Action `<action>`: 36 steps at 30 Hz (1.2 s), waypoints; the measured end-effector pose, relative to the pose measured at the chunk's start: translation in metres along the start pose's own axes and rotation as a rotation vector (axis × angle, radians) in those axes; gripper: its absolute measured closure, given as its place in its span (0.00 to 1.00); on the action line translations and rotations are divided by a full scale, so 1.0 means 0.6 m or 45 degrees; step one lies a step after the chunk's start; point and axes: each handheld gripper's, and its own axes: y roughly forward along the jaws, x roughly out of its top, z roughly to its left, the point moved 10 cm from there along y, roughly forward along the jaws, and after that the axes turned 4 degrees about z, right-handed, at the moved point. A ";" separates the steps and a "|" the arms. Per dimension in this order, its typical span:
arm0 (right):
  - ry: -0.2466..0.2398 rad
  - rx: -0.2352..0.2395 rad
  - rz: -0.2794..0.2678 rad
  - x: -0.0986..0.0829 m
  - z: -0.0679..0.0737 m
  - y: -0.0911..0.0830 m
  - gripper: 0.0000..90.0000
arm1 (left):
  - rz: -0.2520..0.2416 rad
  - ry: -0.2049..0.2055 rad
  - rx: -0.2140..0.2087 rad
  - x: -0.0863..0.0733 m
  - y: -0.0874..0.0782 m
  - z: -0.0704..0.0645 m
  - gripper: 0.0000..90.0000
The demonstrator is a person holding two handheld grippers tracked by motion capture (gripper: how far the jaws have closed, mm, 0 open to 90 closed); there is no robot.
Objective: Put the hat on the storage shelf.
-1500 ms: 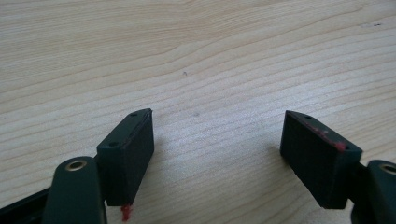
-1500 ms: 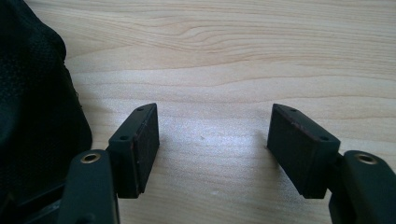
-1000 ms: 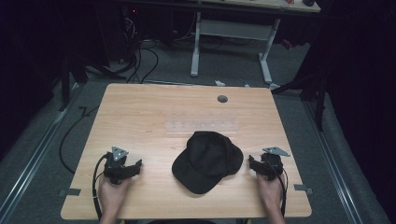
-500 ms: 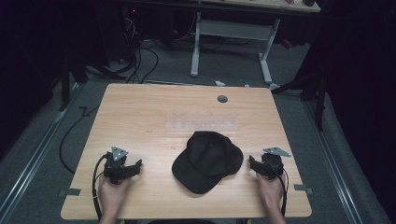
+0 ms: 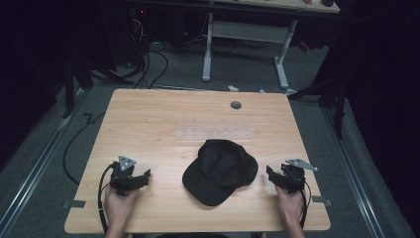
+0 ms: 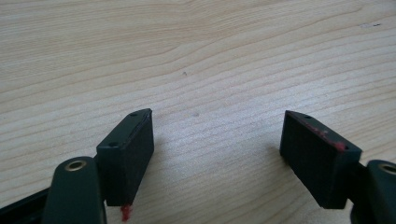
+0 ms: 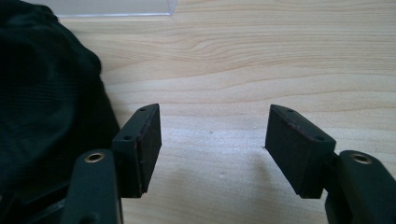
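black cap [image 5: 220, 171] lying mid-worktop [image 5: 148, 119] between tools | left tool [image 6: 217, 154] and right tool [image 7: 215, 147] resting wide open, gripping nothing | likely approaching: pinch the brim edge, not loose crown

A black cap [image 5: 220, 170] lies on a pale wood-grain table [image 5: 163, 119]. Both grippers, left [image 6: 217, 154] and right [image 7: 212, 144], are black, the left's jaws smeared red; a grey disc [image 5: 236, 105] sits far, over grey floor [image 5: 44, 168]

I note a light wooden table [image 5: 148, 124], a grey grommet [image 5: 236, 104] at its far edge, a white-legged desk [image 5: 282, 59] beyond.
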 end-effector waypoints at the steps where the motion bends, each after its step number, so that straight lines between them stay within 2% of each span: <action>1: 0.005 0.021 -0.009 0.000 0.001 -0.007 0.38 | 0.000 -0.001 -0.001 0.000 0.000 0.000 0.29; 8: -0.001 0.079 -0.049 0.001 0.010 -0.029 0.36 | 0.000 -0.001 -0.003 0.000 0.000 0.000 0.29; 13: -0.017 0.123 -0.009 -0.003 0.027 -0.042 0.36 | 0.000 -0.001 -0.002 0.000 0.000 0.000 0.29; 19: -0.093 0.162 -0.004 -0.002 0.060 -0.059 0.33 | 0.000 0.001 -0.001 0.000 0.000 0.000 0.29; 20: -0.121 0.186 -0.008 0.001 0.073 -0.066 0.32 | 0.000 0.001 -0.001 0.000 0.000 0.000 0.29; 22: -0.144 0.197 -0.012 0.003 0.078 -0.069 0.32 | 0.000 0.001 -0.001 0.000 0.000 0.000 0.29; 25: -0.202 0.249 -0.020 0.015 0.106 -0.080 0.31 | 0.001 0.002 -0.001 0.000 0.000 0.000 0.29; 27: -0.204 0.253 -0.019 0.017 0.111 -0.082 0.30 | 0.001 0.001 -0.001 0.000 0.000 0.000 0.29; 28: -0.227 0.262 -0.036 0.027 0.124 -0.085 0.30 | 0.001 0.001 -0.001 0.000 0.000 0.000 0.28; 36: -0.263 0.276 -0.050 0.054 0.150 -0.081 0.28 | 0.001 0.001 -0.004 0.000 0.000 -0.001 0.28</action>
